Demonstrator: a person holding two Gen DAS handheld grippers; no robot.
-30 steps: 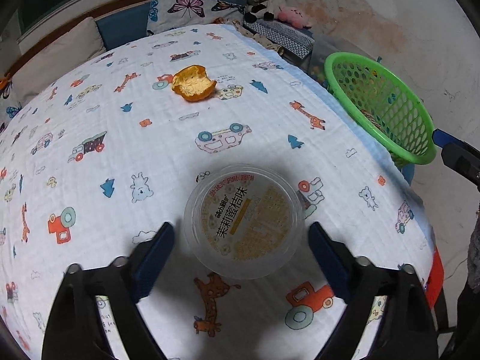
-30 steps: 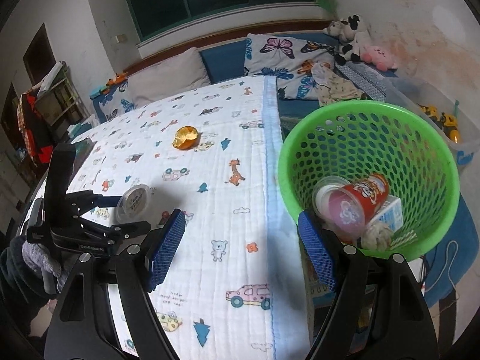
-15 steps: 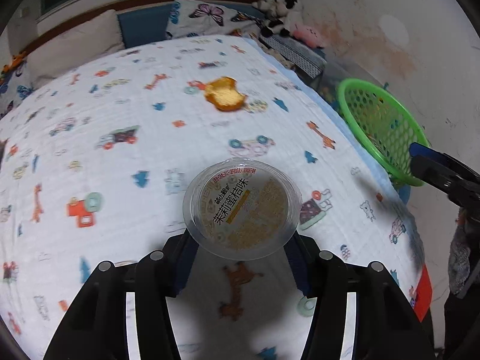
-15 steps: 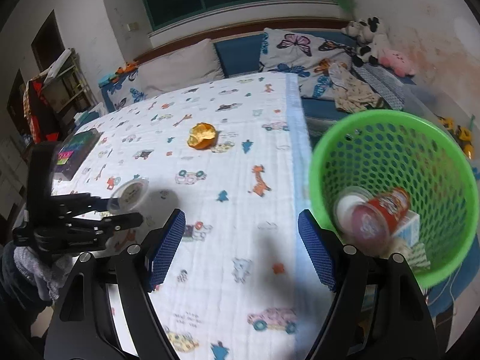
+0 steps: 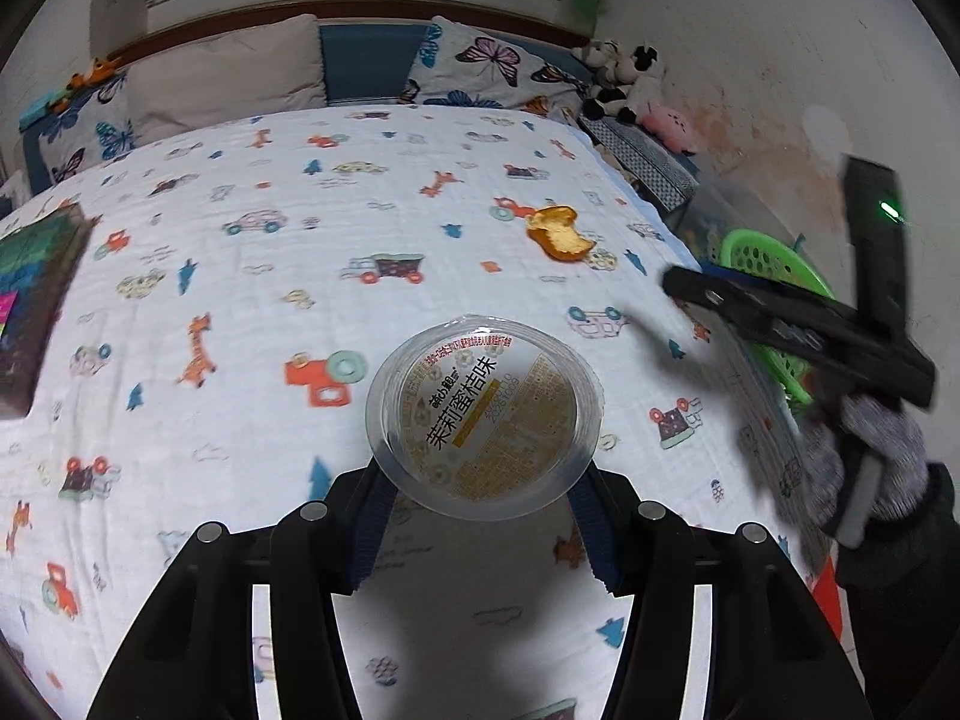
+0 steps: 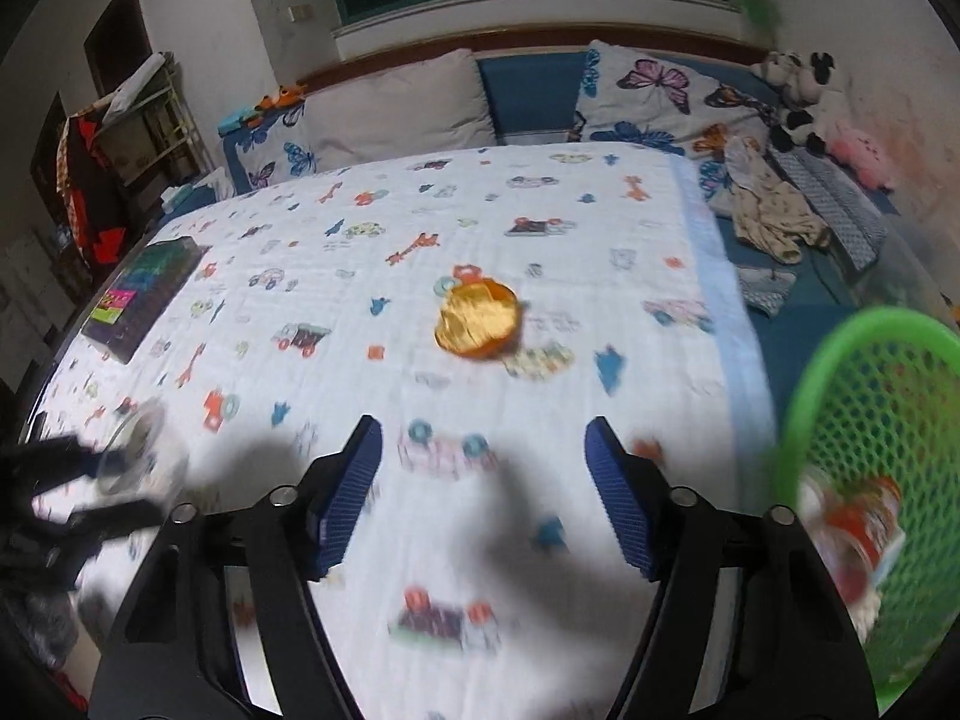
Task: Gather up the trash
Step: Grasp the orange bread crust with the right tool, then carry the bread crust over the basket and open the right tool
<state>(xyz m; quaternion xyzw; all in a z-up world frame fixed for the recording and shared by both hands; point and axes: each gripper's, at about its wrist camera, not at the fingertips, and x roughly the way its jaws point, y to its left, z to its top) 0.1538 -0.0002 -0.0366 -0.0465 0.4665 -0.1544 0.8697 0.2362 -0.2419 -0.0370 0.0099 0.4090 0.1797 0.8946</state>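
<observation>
Bed (image 5: 252, 276): covered by a white printed sheet; fills most of both views.
Basket (image 6: 870, 396): green, beside the bed's right edge; a red cup (image 6: 852, 528) and other trash lie inside.
Left gripper (image 5: 480, 516): jaws clamped on a clear cup (image 5: 485, 414), one blue pad on each side of its body, labelled lid facing the camera; cup held above the sheet.
Right gripper (image 6: 483, 498): jaws have just been closing, part open, nothing between them; above bare sheet.
Peel (image 6: 477, 318): orange, on the sheet ahead of the right fingers, apart from them.
</observation>
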